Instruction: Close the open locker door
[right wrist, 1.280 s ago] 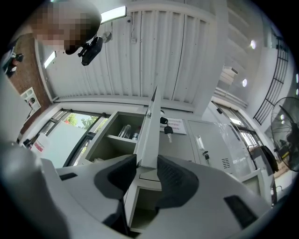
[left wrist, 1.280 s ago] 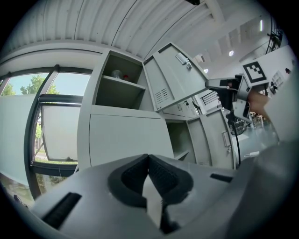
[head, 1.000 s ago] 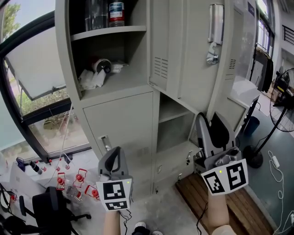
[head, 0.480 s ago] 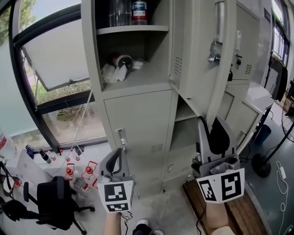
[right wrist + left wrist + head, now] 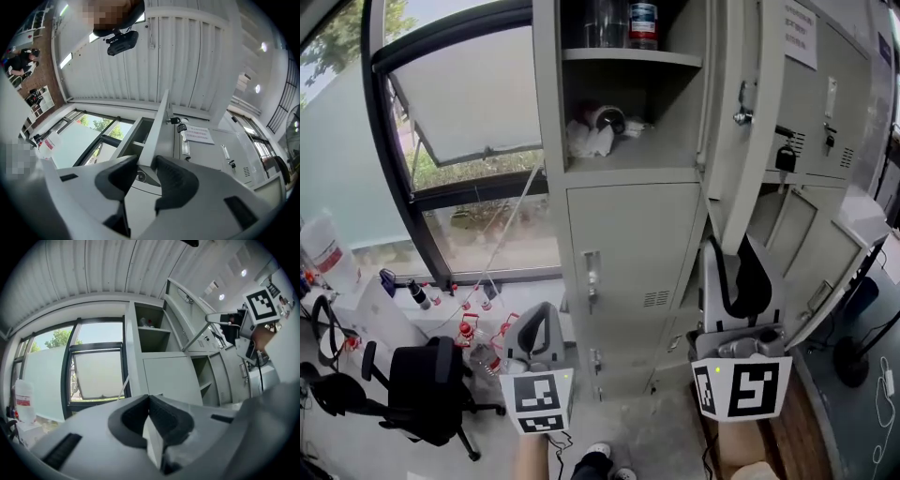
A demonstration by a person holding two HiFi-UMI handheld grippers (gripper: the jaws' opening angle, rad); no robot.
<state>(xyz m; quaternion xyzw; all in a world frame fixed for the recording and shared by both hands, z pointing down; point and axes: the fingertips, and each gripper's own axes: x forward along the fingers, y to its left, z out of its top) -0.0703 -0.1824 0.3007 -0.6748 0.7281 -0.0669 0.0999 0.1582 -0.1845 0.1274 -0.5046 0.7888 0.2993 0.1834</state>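
Observation:
The grey locker [image 5: 633, 244] has its upper door [image 5: 736, 122] swung out, seen almost edge-on from the head. My right gripper [image 5: 733, 246] reaches up to that door's bottom edge. In the right gripper view the door's edge [image 5: 159, 122] sits between both pads of the right gripper [image 5: 146, 161], whose jaws are opening. My left gripper [image 5: 539, 319] hangs low in front of the lower-left locker door, shut with nothing in it. The left gripper view shows the left gripper [image 5: 149, 399] with its pads together and the open door [image 5: 187, 329] beyond.
The open compartment holds crumpled paper [image 5: 586, 136] and a can [image 5: 643, 23] on its shelf. A tilted window [image 5: 469, 94] is at left. A black office chair [image 5: 431, 389] and red-capped bottles [image 5: 478, 333] stand on the floor. A lower locker door [image 5: 853, 253] stands open at right.
The lockers have slid right in the head view and the open door now looks far narrower, nearly edge-on. The right gripper has stayed at the door's bottom edge. The left gripper has barely moved.

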